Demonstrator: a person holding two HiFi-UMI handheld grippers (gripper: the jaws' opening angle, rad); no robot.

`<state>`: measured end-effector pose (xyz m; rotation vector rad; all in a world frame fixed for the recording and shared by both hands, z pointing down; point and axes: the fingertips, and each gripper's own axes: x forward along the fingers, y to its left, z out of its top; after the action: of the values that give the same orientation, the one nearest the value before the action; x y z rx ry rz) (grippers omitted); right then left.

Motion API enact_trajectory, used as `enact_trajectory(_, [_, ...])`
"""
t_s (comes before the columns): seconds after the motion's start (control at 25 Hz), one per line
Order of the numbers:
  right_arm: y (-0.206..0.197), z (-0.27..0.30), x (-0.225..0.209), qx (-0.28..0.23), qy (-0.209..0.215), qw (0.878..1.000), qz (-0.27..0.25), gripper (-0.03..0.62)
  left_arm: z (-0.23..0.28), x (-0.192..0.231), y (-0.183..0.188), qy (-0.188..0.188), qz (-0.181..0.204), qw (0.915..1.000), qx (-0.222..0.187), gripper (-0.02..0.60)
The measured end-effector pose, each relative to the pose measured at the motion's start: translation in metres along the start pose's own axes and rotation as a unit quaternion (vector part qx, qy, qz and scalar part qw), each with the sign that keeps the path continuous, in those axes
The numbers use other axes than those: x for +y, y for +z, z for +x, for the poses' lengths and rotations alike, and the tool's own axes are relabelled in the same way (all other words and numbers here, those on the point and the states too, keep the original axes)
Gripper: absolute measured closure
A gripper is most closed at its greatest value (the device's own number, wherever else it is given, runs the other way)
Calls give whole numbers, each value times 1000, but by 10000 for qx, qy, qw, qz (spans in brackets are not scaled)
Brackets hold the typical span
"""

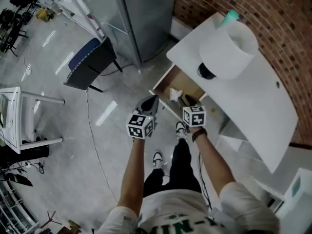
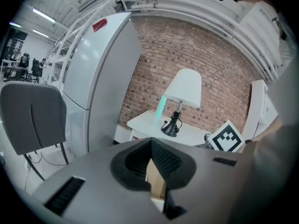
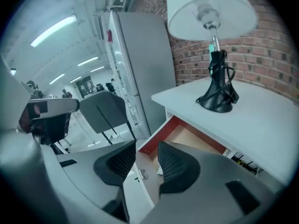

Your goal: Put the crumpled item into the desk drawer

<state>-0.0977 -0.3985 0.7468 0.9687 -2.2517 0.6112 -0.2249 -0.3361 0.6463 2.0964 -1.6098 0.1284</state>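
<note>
The crumpled white item (image 1: 174, 93) already lies inside the open desk drawer (image 1: 187, 82), against its near-left corner, so what remains is most likely to withdraw and push the drawer shut.

The right claw (image 1: 188, 101) hangs over the drawer's front edge with its jaws apart and nothing between the pads. The item sits just ahead of it and a little to its left. In the right gripper view a pale scrap low between the jaws may be that same item, though too little shows to be sure.

The left claw (image 1: 150, 101) is outside the drawer, just beside its front left corner. The item lies ahead and to its right, past the front panel. In the left gripper view its pads (image 2: 166, 160) appear to meet at the tips, holding nothing.

The right claw is the nearer to the item. The drawer's travel runs straight ahead of both claws, under the white desk (image 1: 263, 96).
</note>
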Motion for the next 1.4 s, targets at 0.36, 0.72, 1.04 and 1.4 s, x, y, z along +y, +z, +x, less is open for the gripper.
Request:
enact_trajectory(0.36, [39,-113,52,-772,-144,9968,-150,505,-82,-47,42,-3,303,9995,-68,589])
enact_trajectory(0.72, [92,-212,68,-1643,-510,9846,-318,523,-143,-81,102,83,889,9946,-522,588])
enact_trajectory(1.04, [118,-297,87,-2382,-705,9677,-434,557,-196,-117,152,166,1291,9858,-1060,588])
enact_trajectory(1.4, [128,-356,115,-3041,-780,9483,-470,580,-236,-150,172,164,1627,9765,-1405,589])
